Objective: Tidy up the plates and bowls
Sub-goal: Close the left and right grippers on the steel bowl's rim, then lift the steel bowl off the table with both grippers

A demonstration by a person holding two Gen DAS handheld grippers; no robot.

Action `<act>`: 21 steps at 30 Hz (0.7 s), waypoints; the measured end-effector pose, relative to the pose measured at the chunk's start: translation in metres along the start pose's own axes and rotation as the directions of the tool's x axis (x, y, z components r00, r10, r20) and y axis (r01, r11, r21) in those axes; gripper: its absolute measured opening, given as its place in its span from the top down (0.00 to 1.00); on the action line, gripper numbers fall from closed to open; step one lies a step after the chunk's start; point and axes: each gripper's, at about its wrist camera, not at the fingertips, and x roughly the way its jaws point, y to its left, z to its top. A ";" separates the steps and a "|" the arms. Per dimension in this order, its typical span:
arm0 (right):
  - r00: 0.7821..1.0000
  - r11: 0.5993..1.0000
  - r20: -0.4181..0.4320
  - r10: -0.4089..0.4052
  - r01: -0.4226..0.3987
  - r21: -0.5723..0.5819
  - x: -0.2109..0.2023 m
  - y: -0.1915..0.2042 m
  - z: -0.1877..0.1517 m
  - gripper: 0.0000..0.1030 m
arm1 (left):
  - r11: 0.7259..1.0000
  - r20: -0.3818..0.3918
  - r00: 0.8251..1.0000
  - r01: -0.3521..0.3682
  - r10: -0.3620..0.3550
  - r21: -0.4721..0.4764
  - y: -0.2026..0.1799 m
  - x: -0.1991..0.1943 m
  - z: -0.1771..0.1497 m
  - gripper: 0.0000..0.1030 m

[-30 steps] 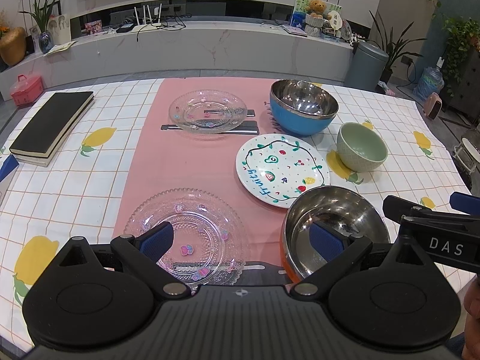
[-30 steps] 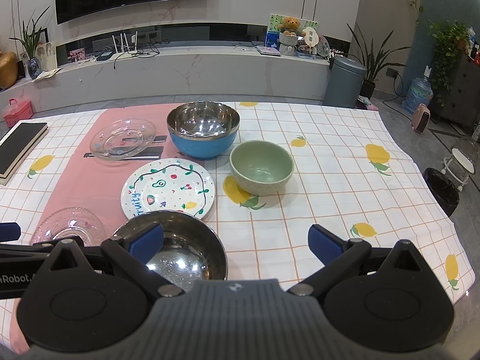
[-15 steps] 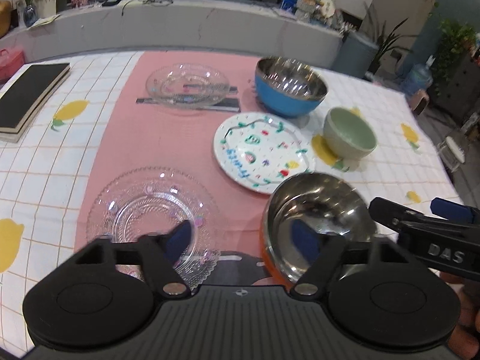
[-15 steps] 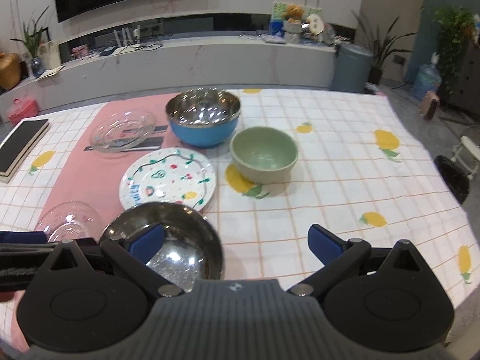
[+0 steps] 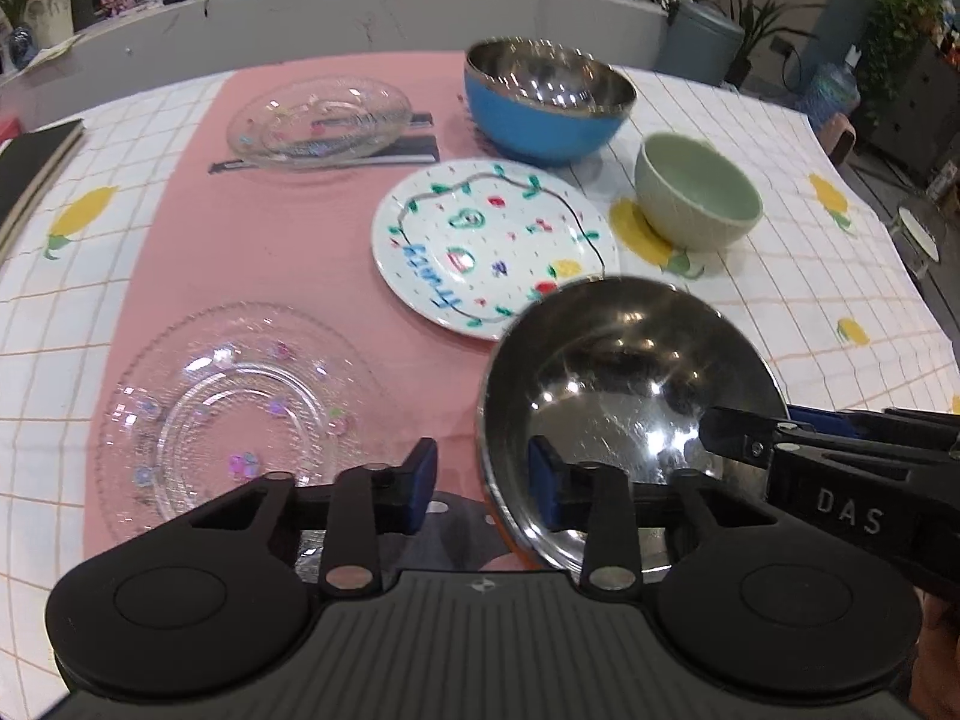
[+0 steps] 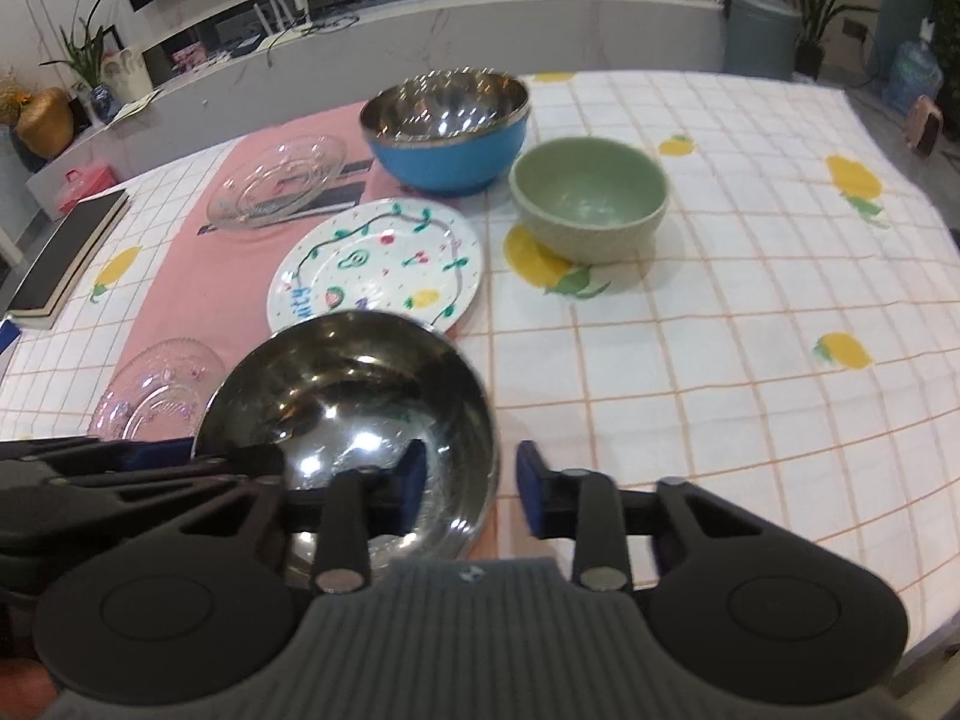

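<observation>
Both tongs are closing astride the near steel bowl (image 5: pixel 624 396): left tongs (image 5: pixel 480 489) on its left rim, right tongs (image 6: pixel 471 489) on its right. Neither visibly pinches yet. Uneven bites on the slick rim could tip it onto the painted plate (image 5: pixel 492 240).

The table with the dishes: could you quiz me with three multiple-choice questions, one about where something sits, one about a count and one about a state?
1. Where does the green bowl stand?
A. on a stool
B. on the checked cloth, right of the blue bowl
C. on a tray

2. How many glass plates are on the table?
A. one
B. four
C. two

3. How is the near steel bowl?
A. upright and empty
B. upside down
C. full of fruit

Answers:
1 B: it sits on the checked cloth beside the blue bowl.
2 C: one glass plate lies near and another lies far.
3 A: its shiny inside faces up and nothing lies in it.
</observation>
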 end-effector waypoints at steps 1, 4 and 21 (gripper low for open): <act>1.000 1.000 -0.007 -0.006 0.006 0.000 0.002 0.000 0.000 0.81 | 1.000 -0.005 1.000 0.004 -0.004 0.003 -0.001 0.002 -0.001 0.69; 1.000 1.000 -0.020 -0.006 0.006 0.012 0.005 -0.002 0.001 0.88 | 1.000 0.005 1.000 0.008 -0.008 0.007 -0.002 0.003 -0.002 0.75; 0.997 0.993 -0.043 0.067 -0.062 0.104 -0.026 -0.026 -0.003 0.94 | 0.998 0.042 0.999 0.031 -0.033 0.061 -0.018 -0.032 -0.008 0.86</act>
